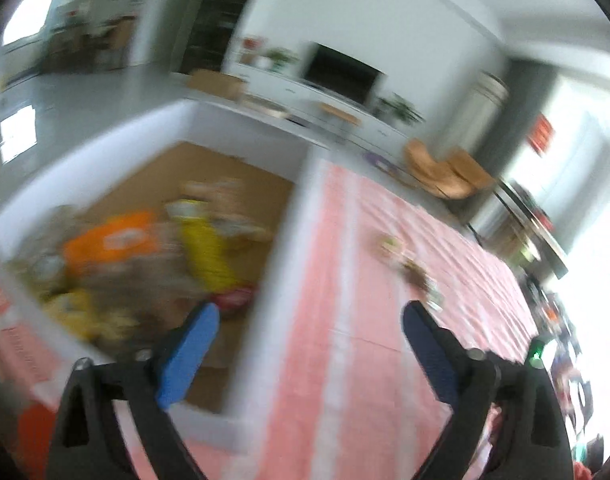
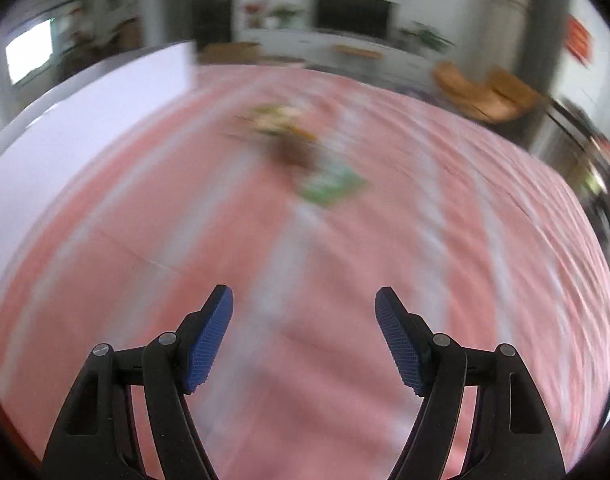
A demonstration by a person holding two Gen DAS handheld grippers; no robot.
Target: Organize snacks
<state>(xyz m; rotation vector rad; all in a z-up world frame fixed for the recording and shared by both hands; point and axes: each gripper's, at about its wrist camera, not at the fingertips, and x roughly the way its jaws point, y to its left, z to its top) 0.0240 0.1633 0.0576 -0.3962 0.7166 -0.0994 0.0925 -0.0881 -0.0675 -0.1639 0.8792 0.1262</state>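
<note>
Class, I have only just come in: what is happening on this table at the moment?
A person holds a two-finger tool in each hand, sorting snacks. The left tool is open and empty, above the edge of a white-walled box already holding blurred orange, yellow and other packets. The right tool is also open and empty, facing a few loose snacks lying further off on the pink striped tablecloth. Both views are blurred.

Pink striped tablecloth (image 2: 265, 280) with a white-walled box (image 1: 281, 260) and few loose snack packets (image 2: 301, 148) on top.
</note>
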